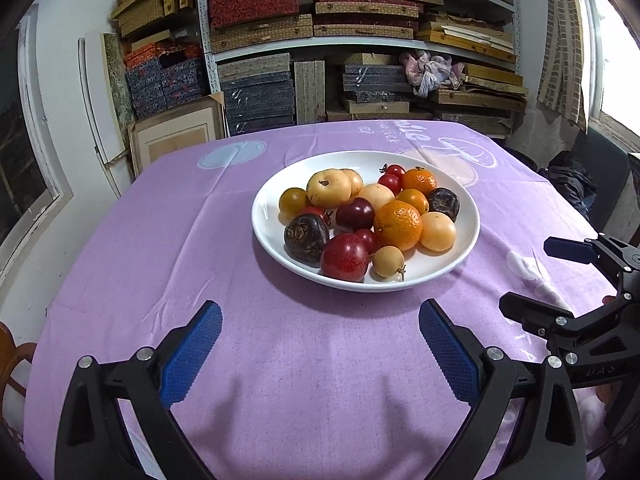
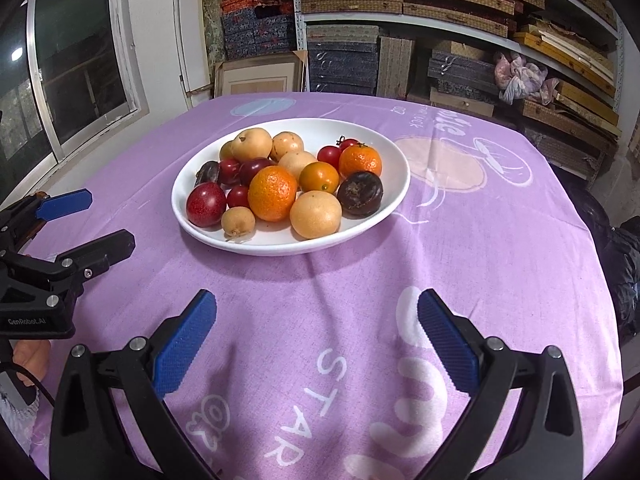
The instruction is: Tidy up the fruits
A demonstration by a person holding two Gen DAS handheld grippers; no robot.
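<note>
Shelves of boxes behind, lilac-clothed worktop [image 1: 120, 264] carries white plate [image 1: 268, 236] with mixed fruits [image 1: 398, 224] piled together; left hand-held gripper [image 1: 320, 344] and right hand-held gripper [image 2: 318, 340] both hover agape, empty, near the plate: fits sorting pending or fruit gathered.

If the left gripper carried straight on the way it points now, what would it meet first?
Probably the near rim of the white plate, then the red fruit at its front edge. The left gripper is open, with only bare purple tablecloth before the plate. Its height above the cloth is unclear.
</note>
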